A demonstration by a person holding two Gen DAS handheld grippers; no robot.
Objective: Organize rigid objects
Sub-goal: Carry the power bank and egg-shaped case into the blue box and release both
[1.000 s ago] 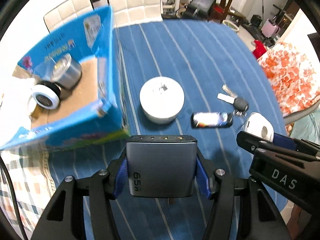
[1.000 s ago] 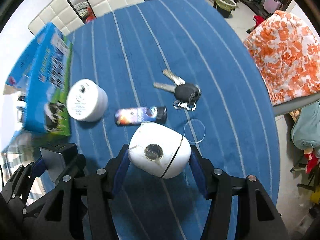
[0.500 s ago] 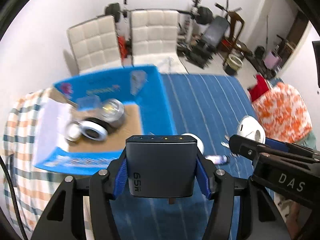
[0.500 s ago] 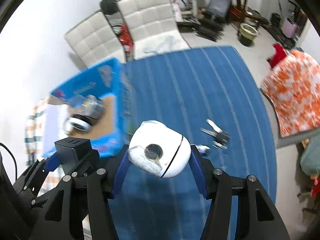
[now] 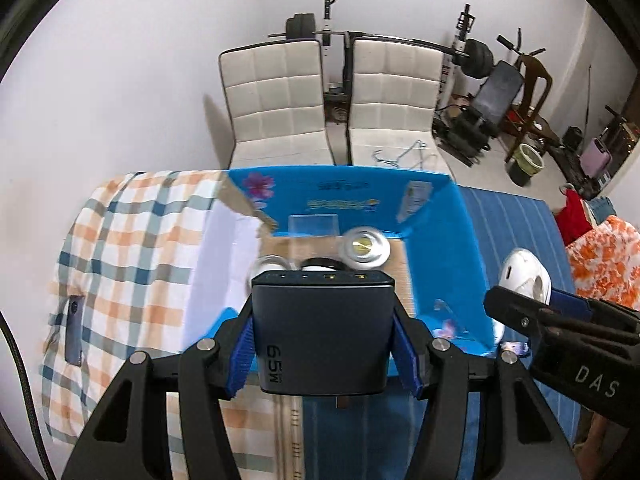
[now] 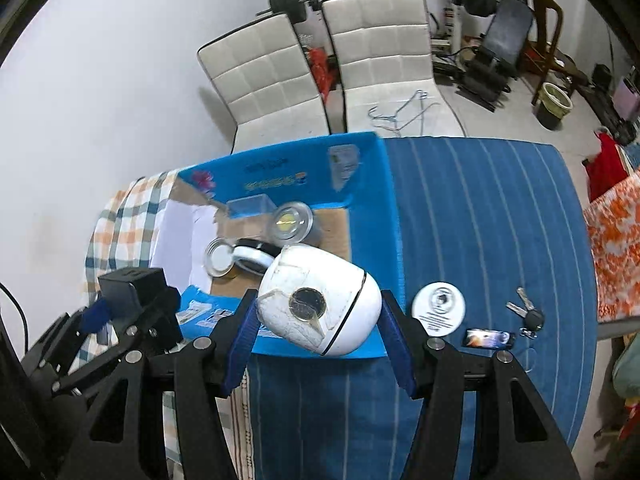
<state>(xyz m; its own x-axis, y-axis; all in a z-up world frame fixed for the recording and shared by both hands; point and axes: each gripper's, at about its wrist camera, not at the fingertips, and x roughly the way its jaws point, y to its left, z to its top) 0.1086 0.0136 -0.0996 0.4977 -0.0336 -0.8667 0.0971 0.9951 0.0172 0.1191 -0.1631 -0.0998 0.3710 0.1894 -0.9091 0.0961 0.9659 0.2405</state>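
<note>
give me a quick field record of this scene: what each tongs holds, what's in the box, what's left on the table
left tongs: shut on dark charger
right tongs: shut on white egg-shaped device
blue box: open, holds silver tin, round black-and-white item, clear lid
blue table cloth: white round disc, keys, small dark lighter-like item

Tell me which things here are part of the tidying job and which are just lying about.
Job: dark 65W charger; white egg-shaped device; blue box; round white disc; car keys; small dark lighter-like item.

Lying about: white chairs; weight bench; checked cloth.
</note>
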